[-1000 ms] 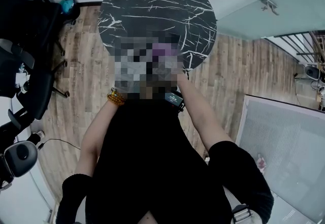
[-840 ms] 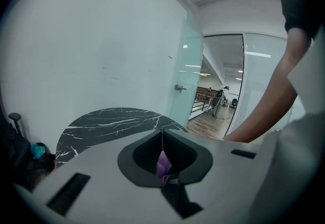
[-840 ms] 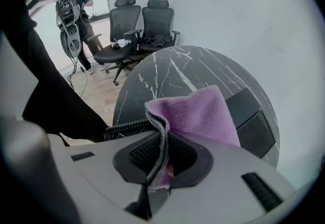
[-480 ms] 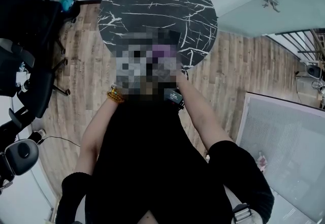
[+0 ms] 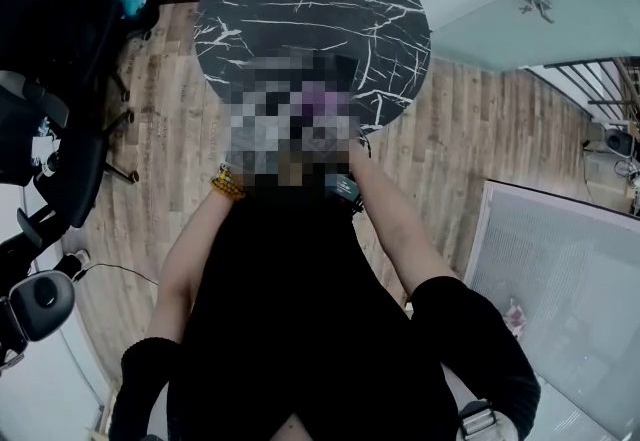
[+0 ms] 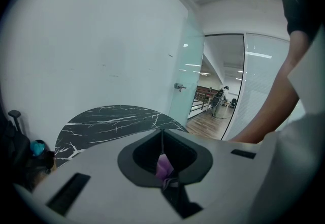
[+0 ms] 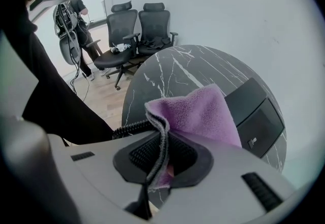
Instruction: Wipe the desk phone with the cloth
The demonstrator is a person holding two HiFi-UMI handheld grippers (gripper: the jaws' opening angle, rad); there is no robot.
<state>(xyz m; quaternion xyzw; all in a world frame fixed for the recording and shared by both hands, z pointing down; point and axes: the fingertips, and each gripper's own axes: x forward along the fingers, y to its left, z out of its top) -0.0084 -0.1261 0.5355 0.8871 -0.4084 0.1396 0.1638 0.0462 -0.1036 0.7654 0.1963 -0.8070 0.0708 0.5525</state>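
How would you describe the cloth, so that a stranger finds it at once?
Look at the round black marble table. Over it, the right tool pinches a cloth beside the dark desk phone. It is the only purple, fluffy thing there.
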